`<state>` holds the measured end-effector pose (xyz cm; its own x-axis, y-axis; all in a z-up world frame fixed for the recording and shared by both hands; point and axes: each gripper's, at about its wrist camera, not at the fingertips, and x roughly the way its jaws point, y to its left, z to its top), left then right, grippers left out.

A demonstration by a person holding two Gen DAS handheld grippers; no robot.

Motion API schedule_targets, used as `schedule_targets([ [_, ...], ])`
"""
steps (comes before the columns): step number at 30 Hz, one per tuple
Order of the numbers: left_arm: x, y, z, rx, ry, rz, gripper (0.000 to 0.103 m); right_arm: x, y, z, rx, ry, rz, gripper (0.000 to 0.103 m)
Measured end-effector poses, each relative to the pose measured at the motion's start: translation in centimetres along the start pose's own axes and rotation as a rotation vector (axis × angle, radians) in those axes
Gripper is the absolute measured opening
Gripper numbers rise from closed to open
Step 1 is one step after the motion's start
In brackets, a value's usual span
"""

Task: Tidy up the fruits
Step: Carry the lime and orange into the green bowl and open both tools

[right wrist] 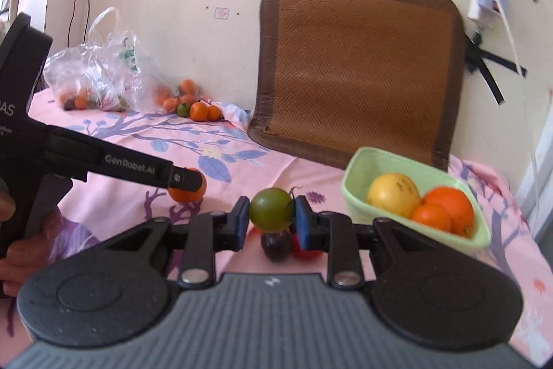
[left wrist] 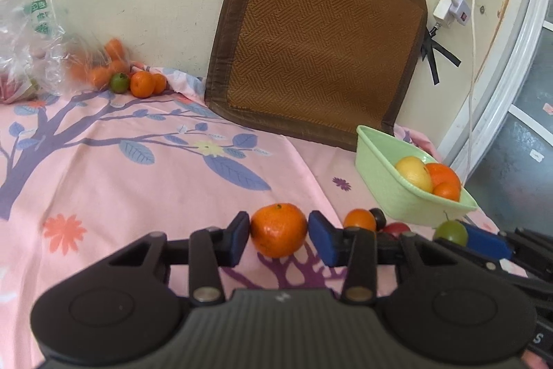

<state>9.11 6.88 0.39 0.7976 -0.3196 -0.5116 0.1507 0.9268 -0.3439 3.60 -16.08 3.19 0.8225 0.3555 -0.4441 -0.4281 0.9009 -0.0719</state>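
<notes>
Pink flowered cloth [left wrist: 103, 182] covers the surface against a cream wall, a plastic bag [left wrist: 24, 33] with spilled fruit at far left. Nearer, the left gripper [left wrist: 279, 236] pinches a mandarin [left wrist: 278, 229]; it seems to sit on the cloth, though contact is hard to read. Beside it the right gripper [right wrist: 271, 218] clamps a green fruit [right wrist: 271, 209], held clear above a dark plum [right wrist: 276, 245]. Carry each level to the green basket [right wrist: 359, 168] at right, releasing low beside the lemon [right wrist: 393, 199].

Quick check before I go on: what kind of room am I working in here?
Most likely a bedroom or living space at home, not a kitchen or lab. The fruit sits on a pink floral sheet, a woven seat cushion leans on a scuffed wall, and a taped-up power strip hangs beside a window.
</notes>
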Motion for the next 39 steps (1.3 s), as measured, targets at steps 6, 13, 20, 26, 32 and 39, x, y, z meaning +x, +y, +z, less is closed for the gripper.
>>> schedule_targets([
  [6,-3.4,-1.6,-2.1,0.074,0.0,-0.025,0.038,-1.8,-0.5,-2.1,0.082,0.024,-0.006,0.031],
  [13,-5.1,-3.4,-3.5,0.158,-0.01,-0.022,0.028,-1.4,-0.4,-3.6,0.109,0.061,-0.006,0.031],
  [20,-4.6,-3.3,-3.5,0.162,-0.018,-0.005,0.034,-0.8,-0.1,-4.4,0.107,0.091,0.007,0.031],
  [26,-4.0,-3.4,-3.1,0.151,0.008,0.006,0.055,-0.7,-0.3,-4.5,0.117,0.085,0.032,0.031],
  [32,-3.4,-4.4,-4.0,0.2,0.058,0.036,0.059,-0.5,-0.6,-4.7,0.112,0.092,0.047,0.031],
  [39,-3.1,-4.2,-4.5,0.194,0.068,0.052,0.04,-0.5,-0.5,-5.0,0.093,0.096,0.07,0.031],
])
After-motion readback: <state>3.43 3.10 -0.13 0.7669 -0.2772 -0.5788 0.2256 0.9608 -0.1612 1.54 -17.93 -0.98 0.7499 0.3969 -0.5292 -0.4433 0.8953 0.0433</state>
